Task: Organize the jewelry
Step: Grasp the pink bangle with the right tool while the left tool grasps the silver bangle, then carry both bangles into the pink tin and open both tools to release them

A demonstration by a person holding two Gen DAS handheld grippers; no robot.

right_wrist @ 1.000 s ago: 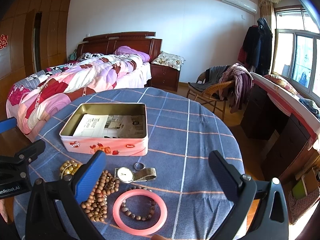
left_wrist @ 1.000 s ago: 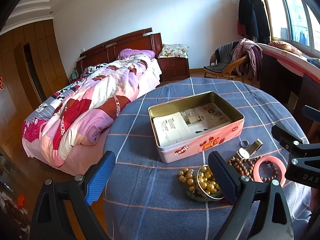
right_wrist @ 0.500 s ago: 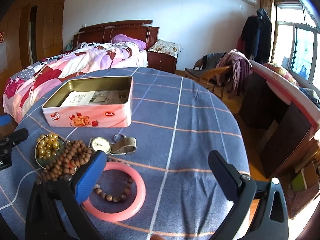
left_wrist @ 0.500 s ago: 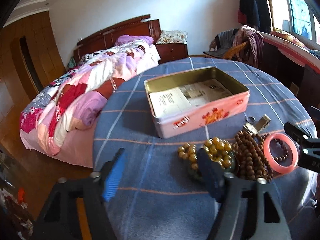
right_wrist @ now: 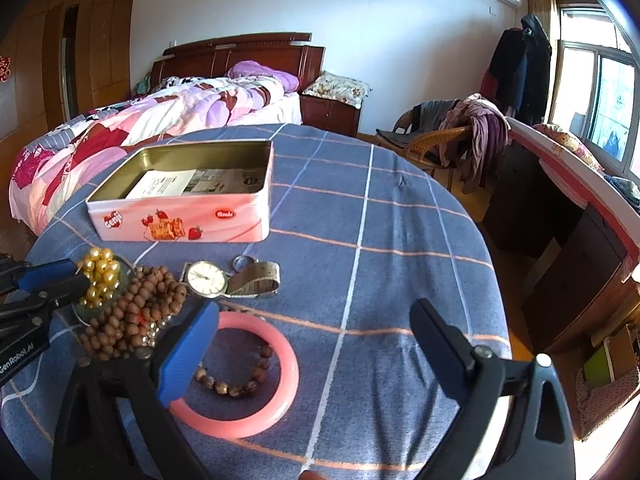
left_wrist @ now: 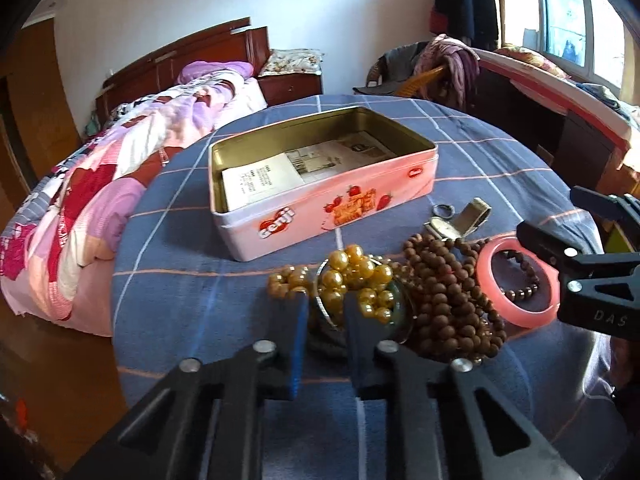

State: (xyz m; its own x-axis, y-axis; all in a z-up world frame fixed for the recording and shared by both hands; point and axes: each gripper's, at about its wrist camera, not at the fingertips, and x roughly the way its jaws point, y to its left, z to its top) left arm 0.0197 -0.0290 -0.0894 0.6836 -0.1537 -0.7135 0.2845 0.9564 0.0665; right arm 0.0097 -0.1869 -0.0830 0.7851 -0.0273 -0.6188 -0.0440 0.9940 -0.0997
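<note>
Gripping gold bead strand (left_wrist: 356,280) at table's 6 o'clock | left gripper (left_wrist: 326,312) nearly closed on it | right gripper (right_wrist: 312,344) wide open, empty | tin (left_wrist: 320,176) at 12 | advice: lift slowly, beads might snag.

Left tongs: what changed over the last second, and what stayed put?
The left tongs moved down and forward to the gold bead string and narrowed from wide open to closed around it and the dish rim. The right tongs came lower over the pink bangle, jaws open as before. The tin, watch and wooden beads are unmoved.
</note>
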